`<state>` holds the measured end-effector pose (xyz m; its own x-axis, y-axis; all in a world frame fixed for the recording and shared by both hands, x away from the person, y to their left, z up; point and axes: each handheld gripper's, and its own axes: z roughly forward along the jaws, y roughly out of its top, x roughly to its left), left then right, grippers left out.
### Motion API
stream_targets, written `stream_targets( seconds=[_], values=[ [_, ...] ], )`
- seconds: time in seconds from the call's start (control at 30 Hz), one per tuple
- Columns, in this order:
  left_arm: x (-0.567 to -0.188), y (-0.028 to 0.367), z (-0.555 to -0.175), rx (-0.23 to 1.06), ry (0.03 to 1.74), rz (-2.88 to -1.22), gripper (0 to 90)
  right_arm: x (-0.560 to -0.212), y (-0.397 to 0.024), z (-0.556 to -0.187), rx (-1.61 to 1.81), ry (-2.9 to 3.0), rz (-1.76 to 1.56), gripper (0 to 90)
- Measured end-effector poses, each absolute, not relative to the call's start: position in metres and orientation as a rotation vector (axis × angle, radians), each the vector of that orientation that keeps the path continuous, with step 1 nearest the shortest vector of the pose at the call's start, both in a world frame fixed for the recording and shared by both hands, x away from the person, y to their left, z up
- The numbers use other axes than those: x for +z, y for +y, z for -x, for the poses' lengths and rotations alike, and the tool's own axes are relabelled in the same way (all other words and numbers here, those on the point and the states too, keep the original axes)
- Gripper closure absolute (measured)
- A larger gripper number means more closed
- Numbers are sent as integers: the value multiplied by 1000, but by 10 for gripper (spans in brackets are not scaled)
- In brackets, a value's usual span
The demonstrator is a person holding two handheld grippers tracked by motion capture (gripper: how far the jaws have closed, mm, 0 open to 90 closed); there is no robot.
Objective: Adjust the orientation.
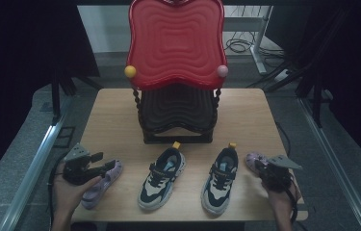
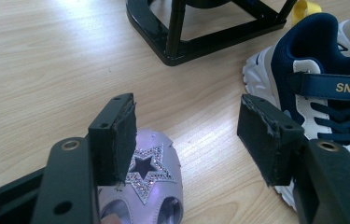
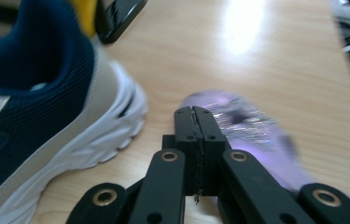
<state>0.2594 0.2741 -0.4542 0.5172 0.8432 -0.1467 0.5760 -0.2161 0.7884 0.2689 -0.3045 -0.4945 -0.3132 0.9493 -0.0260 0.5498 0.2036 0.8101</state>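
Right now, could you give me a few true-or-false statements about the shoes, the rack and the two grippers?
1. The left gripper has its jaws open above a purple sandal. True.
2. The right gripper is open wide. False: its jaws are shut together, with nothing between them.
3. Two navy and white sneakers stand on the rack. False: they sit on the table, in front of the rack.
4. The rack's top shelf is red. True.

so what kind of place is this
Probably a lab or studio set up for recording demonstrations: a small light wooden table ringed by black curtains, cables on the grey floor, and staged props, a red two-tier shoe rack with children's shoes.
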Motion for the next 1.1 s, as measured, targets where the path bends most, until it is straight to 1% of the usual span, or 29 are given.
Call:
stream_targets(
  seconds=[0.3, 0.5, 0.87, 1.0, 1.1],
  values=[
    [-455, 277, -260, 394, 1172, -1906, 381, -479, -369, -253, 1025, 1761, -1486, 898],
    [-457, 275, -261, 383, 1169, -1912, 381, -483, -401, -248, 1000, 1732, -1542, 899],
    [-457, 280, -261, 387, 1185, -1901, 381, -488, -405, -245, 1028, 1775, -1524, 892],
    [-458, 280, -262, 385, 1190, -1905, 381, -486, -405, -243, 1084, 1806, -1491, 864],
    [-459, 279, -262, 381, 1191, -1908, 381, -485, -404, -242, 1112, 1835, -1450, 810]
  ],
)
